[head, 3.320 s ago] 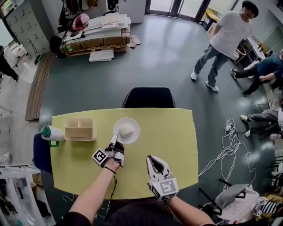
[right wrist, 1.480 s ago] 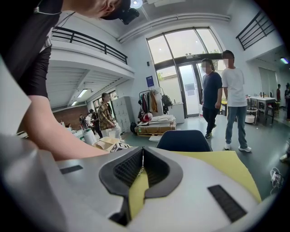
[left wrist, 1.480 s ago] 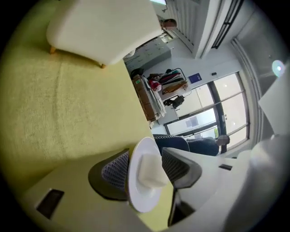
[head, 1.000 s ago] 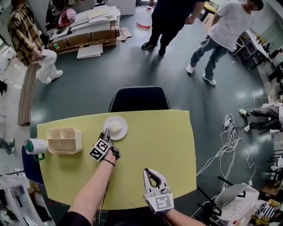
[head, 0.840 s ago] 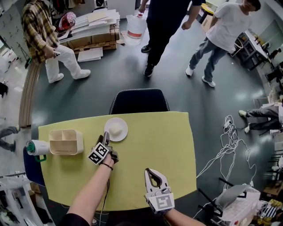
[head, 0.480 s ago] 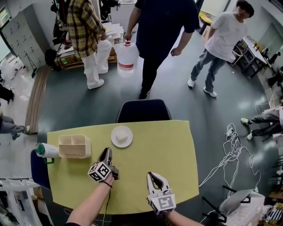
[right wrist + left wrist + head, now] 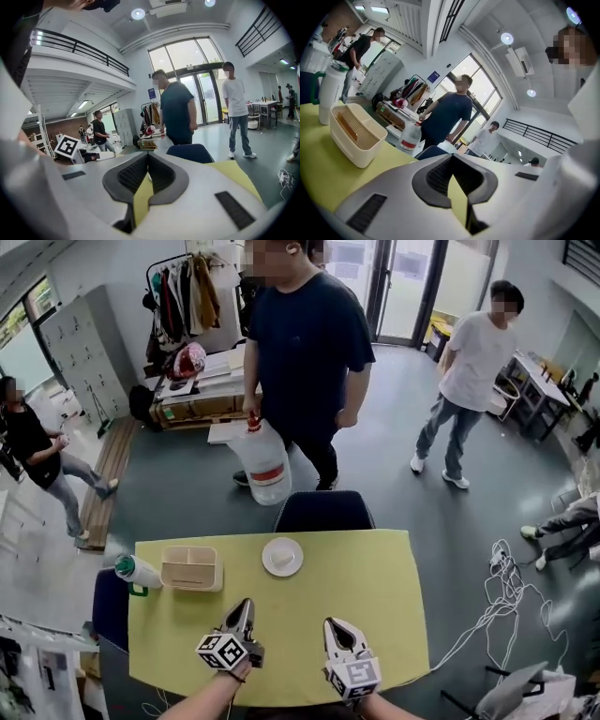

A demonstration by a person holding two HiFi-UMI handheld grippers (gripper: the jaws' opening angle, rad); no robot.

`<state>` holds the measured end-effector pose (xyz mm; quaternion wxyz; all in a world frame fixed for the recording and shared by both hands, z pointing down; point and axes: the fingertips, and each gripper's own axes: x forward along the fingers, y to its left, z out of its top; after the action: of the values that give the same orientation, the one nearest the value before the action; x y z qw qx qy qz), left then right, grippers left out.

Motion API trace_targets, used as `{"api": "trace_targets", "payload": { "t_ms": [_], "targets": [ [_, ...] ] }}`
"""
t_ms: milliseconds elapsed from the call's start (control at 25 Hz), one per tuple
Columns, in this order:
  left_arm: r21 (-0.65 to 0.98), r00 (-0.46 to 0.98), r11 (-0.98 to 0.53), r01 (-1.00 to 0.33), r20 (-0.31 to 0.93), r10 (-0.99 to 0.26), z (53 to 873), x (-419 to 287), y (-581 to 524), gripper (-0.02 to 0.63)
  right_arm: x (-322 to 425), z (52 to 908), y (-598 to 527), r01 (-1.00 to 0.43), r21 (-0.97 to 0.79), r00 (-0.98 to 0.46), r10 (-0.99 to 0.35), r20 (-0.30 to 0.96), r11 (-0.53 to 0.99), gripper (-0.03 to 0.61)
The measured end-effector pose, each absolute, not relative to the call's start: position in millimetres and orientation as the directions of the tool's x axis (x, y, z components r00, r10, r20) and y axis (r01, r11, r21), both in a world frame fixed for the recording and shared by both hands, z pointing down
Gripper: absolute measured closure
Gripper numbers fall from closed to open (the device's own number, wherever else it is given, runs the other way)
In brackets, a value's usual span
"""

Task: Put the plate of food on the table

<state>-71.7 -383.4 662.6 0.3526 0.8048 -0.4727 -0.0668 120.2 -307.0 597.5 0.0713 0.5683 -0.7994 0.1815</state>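
1. The plate of food [image 7: 282, 557] sits on the yellow table [image 7: 375, 587], in the upper middle of the tabletop in the head view, close to the far edge and the dark chair [image 7: 323, 512].
2. Both grippers are at the table's near edge, low in the frame and well apart from the plate. The left gripper [image 7: 246, 604] is below and left of it, the right gripper [image 7: 334, 623] below and right.
3. A second ago the left gripper stood just beside the plate's near rim with its jaws apart. It has since pulled back toward the bottom of the frame, and the plate has stayed put.
4. The left jaws have just been closing with nothing between them. In the left gripper view the tips [image 7: 451, 157] meet, and only a sliver of yellow table shows behind them.
5. The right gripper [image 7: 149, 160] also has its tips together and holds nothing.
6. To the plate's left are a beige divided tray [image 7: 191, 568] and a white bottle [image 7: 139, 571]. A person in a dark shirt [image 7: 309, 343] carrying a water jug [image 7: 262, 463] now stands behind the chair.
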Motion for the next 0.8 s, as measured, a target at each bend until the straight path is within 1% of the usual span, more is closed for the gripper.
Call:
{"api": "trace_targets", "payload": {
  "t_ms": [160,360,640,800],
  "targets": [
    [0.586,0.586,-0.398,-0.706,0.167,-0.793,616.4,-65.8,-352.5,0.604,114.5,581.0,-294.5,-0.927,-0.217,-0.362,-0.883,0.299,0.307,0.566],
    [0.495,0.649,-0.519,-0.697,0.126,-0.751,577.2,-57.5,-309.2,0.604,99.6,566.2,-270.8,-0.909,-0.225,-0.407,-0.868,0.286,0.352,0.568],
    [0.498,0.677,-0.557,-0.664,0.086,-0.731,549.9,-55.6,-286.9,0.604,75.8,539.8,-267.8,-0.870,-0.217,-0.486,-0.842,0.236,0.442,0.568],
    [0.445,0.697,-0.603,-0.662,0.071,-0.713,533.5,-48.0,-272.5,0.604,68.1,528.1,-263.5,-0.849,-0.212,-0.524,-0.826,0.210,0.484,0.568]
  ]
}}
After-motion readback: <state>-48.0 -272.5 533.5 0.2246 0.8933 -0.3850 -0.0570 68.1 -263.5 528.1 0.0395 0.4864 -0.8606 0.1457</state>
